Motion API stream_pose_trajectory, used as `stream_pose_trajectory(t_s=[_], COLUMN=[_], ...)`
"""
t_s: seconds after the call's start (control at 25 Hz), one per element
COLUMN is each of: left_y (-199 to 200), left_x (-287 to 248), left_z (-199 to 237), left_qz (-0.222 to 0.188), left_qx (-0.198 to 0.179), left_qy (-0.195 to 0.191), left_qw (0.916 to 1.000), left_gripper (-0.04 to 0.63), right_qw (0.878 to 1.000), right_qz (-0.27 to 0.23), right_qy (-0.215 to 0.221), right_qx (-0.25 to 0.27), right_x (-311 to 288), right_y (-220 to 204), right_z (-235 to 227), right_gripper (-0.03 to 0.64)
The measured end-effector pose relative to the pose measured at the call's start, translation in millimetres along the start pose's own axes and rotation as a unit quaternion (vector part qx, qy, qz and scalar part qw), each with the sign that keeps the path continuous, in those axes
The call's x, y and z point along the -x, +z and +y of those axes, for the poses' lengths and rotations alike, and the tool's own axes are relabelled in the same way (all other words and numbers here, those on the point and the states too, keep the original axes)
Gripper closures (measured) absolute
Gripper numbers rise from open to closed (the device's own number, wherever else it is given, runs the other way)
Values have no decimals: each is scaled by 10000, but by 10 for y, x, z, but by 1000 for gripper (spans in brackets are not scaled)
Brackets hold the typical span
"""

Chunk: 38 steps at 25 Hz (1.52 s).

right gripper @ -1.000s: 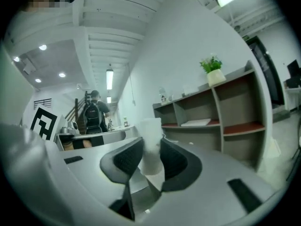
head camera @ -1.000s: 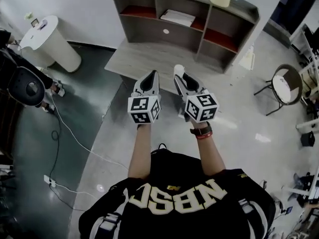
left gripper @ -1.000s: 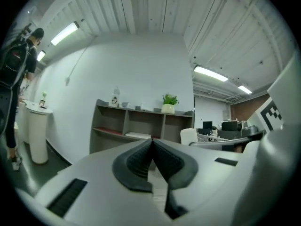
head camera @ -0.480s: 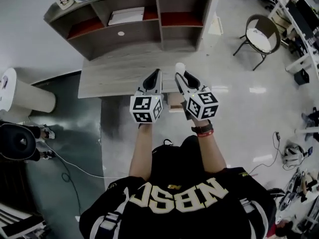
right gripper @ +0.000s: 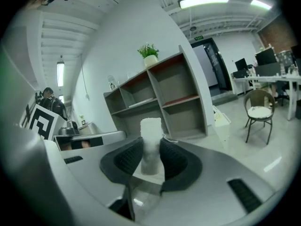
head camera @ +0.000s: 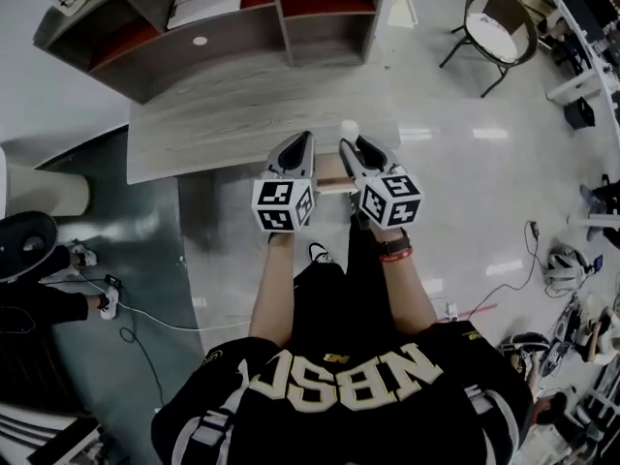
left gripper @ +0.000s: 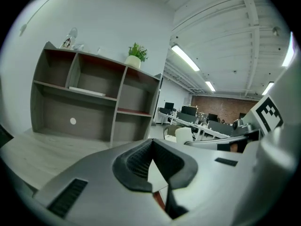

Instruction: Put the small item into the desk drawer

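Note:
The small item (head camera: 349, 130) is a white, rough-sided cylinder. It stands upright between the pads of my right gripper (head camera: 351, 143), which is shut on it. In the right gripper view the item (right gripper: 151, 135) sticks up above the black ribbed pads of that gripper (right gripper: 150, 149). My left gripper (head camera: 301, 139) hangs beside it at the same height, its tips together and nothing in them. The left gripper (left gripper: 151, 143) looks shut in its own view too. Both are over the front edge of the grey wooden desk (head camera: 223, 114). A pale wooden piece (head camera: 331, 176) shows under them; I cannot tell whether it is the drawer.
A grey shelf unit (head camera: 145, 51) with red-lined compartments stands at the back of the desk, with a potted plant (right gripper: 149, 52) on top. A chair (head camera: 494, 32) stands on the floor to the right. Cables (head camera: 145, 318) and someone's legs (head camera: 39, 298) are on the dark floor to the left.
The desk and shelf have slid up and to the left in the head view as the person turned and came nearer. Both grippers keep their pose, the right one still holding the white item.

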State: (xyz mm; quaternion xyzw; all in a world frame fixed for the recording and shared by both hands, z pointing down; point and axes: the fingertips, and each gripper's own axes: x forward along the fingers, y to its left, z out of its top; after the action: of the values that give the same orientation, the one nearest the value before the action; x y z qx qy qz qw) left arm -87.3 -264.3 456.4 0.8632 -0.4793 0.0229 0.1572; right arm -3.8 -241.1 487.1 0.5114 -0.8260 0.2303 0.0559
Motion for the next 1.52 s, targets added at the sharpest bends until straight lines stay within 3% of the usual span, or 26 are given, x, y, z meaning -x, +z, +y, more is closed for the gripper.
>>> stream_pose_trajectory(t_s=[0.4,1.04,1.52], left_y=[-597,-1378,-1910], left_x=[-93,-155,-248], left_z=[268,395,448], left_qz=[392,979,1371], left_qx=[385,770,913], left_qy=[471,582,634], left_qw=[9974,9905,9843], left_gripper=[581,581,581], right_qw=[9966,9832,9691], right_qz=[762,1785,2435], right_qy=[319,274,393], right_qx=[35,-252,31], right_x=[-309,-605,-795], right_y=[-560,-1521,-2211], right_z=[-182,-408,-641], right_gripper=[491,491,491])
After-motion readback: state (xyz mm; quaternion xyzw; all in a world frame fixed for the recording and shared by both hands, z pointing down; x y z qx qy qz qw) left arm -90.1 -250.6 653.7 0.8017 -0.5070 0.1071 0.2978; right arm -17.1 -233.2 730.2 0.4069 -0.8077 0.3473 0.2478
